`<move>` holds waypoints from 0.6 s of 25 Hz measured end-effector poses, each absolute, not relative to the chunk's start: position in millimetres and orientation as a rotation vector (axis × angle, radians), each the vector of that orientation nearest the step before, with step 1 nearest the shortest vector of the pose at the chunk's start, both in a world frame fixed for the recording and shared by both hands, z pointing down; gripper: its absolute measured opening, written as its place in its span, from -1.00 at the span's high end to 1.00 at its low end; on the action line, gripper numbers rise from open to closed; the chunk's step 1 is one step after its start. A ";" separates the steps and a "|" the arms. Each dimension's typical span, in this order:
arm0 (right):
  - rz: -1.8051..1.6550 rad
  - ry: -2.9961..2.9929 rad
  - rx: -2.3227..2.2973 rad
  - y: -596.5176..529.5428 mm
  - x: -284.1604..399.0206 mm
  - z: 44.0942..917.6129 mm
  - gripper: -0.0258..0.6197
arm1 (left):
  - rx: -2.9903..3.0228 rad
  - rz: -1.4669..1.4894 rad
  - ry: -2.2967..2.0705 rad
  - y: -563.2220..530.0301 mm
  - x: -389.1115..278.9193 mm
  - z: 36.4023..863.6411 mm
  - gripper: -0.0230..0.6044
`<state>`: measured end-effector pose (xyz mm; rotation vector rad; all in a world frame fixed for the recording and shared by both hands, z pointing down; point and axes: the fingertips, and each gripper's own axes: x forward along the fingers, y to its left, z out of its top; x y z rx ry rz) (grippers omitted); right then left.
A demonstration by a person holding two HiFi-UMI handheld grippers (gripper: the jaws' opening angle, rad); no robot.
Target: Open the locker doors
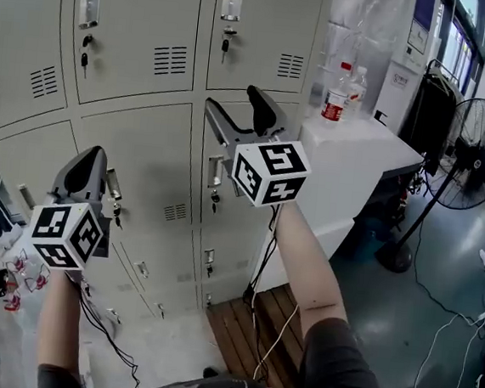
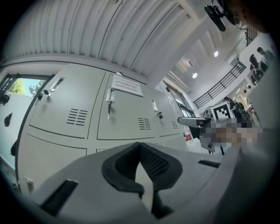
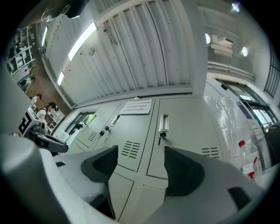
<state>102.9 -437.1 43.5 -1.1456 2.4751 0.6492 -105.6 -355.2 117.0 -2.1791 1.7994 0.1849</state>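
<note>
**Head view and both gripper views.** The person is standing before a bank of grey lockers [image 1: 153, 61] and is holding both grippers up towards it. Every door in view is sitting shut, so the task is looking not yet begun.

The left gripper [image 1: 85, 172] is hanging low, near the lower doors. Its pads are meeting at the tips with nothing between them. The right gripper [image 1: 236, 111] is hovering higher, in front of the right-hand column. Its jaws are standing apart and empty, and only locker fronts are showing through the gap. A handle [image 1: 216, 171] with a key [image 1: 215, 200] under it is lying just below and behind this gripper, apart from both jaws.

**Risks, as judged from this pose.**
- The handles are looking narrow and recessed, so a jaw arriving off-line may be sliding off the metal rather than hooking it.
- The doors may be locked, and pulling before the key is turned would be straining the handle or jerking the gripper free.
- The left gripper, being closed, could only be bumping a handle unless it opens first.
- The handles are sitting at each door's left edge. A right-column door is therefore likely swinging towards the counter [image 1: 375, 146], where two bottles [image 1: 335, 95] are standing near the lockers and could be knocked over.
</note>
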 end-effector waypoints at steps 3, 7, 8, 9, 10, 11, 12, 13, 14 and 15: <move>0.729 2.464 -1.132 -449.9 99.2 13.8 -0.07 | -2.155 0.209 1.786 -364.8 -102.2 94.8 0.90; 0.837 2.475 -1.107 -464.6 88.3 -18.6 -0.07 | -2.143 0.223 1.769 -378.1 -92.9 73.6 0.90; 0.853 2.484 -1.099 -468.8 84.9 -24.7 -0.07 | -2.135 0.224 1.768 -381.1 -91.0 69.5 0.90; 0.860 2.496 -1.088 -472.8 81.4 -29.6 -0.07 | -2.125 0.224 1.768 -383.4 -89.5 66.1 0.90; 0.860 2.509 -1.075 -476.8 77.9 -33.4 -0.07 | -2.114 0.222 1.769 -385.3 -88.4 63.2 0.90; 0.857 2.522 -1.063 -481.0 75.0 -36.5 -0.07 | -2.105 0.218 1.768 -387.2 -87.3 60.9 0.90; 0.854 2.532 -1.055 -485.6 73.1 -39.4 -0.07 | -2.096 0.213 1.768 -389.5 -86.2 58.8 0.90; 0.852 2.540 -1.054 -490.6 72.2 -42.8 -0.07 | -2.087 0.207 1.769 -392.1 -85.3 56.6 0.90; 0.852 2.543 -1.056 -495.7 72.4 -47.2 -0.07 | -2.076 0.206 1.770 -394.7 -84.6 53.4 0.90; 0.850 2.543 -1.059 -500.8 73.4 -53.2 -0.07 | -2.066 0.211 1.770 -397.2 -84.0 49.1 0.90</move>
